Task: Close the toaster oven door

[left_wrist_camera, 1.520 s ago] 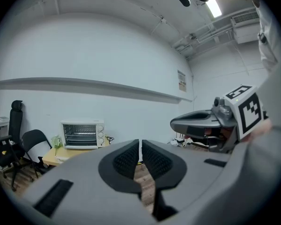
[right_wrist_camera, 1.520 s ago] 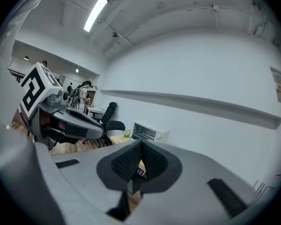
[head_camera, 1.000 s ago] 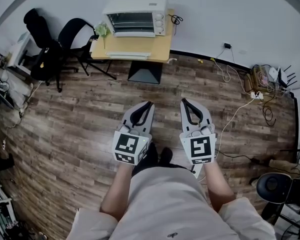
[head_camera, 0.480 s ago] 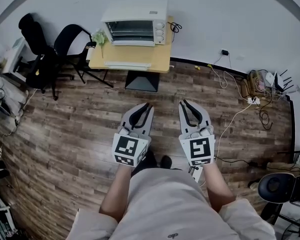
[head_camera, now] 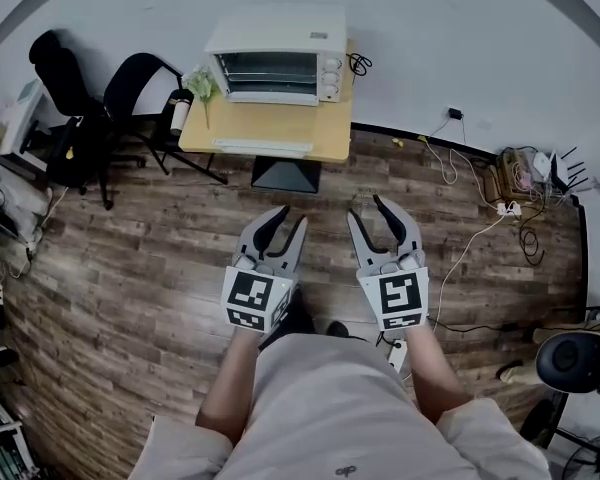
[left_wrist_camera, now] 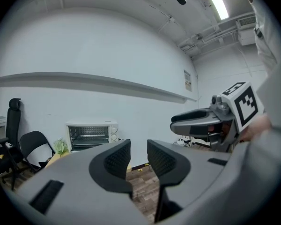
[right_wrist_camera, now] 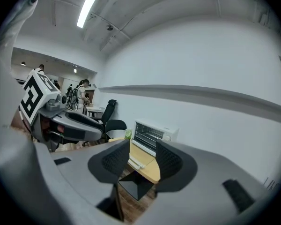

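On the tabletop (head_camera: 280, 128) by the wall, the toaster oven (head_camera: 280, 38) stands with its door (head_camera: 272, 97) down and racks showing, so I judge the closing all still to do. The left claw (head_camera: 292, 215) and right claw (head_camera: 365, 208), well short of it, are both opening, released and empty. No writing is legible.

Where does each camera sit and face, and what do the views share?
Head view: on the person's head, facing steeply down at the toaster oven on its table; shows forearms, lap, left gripper, right gripper.
Left gripper view: on the left gripper, along its opening, empty fingers toward the toaster oven; right gripper alongside.
Right gripper view: on the right gripper, along its opening, empty fingers toward the toaster oven; left gripper alongside.
Shared: toaster oven in all three.
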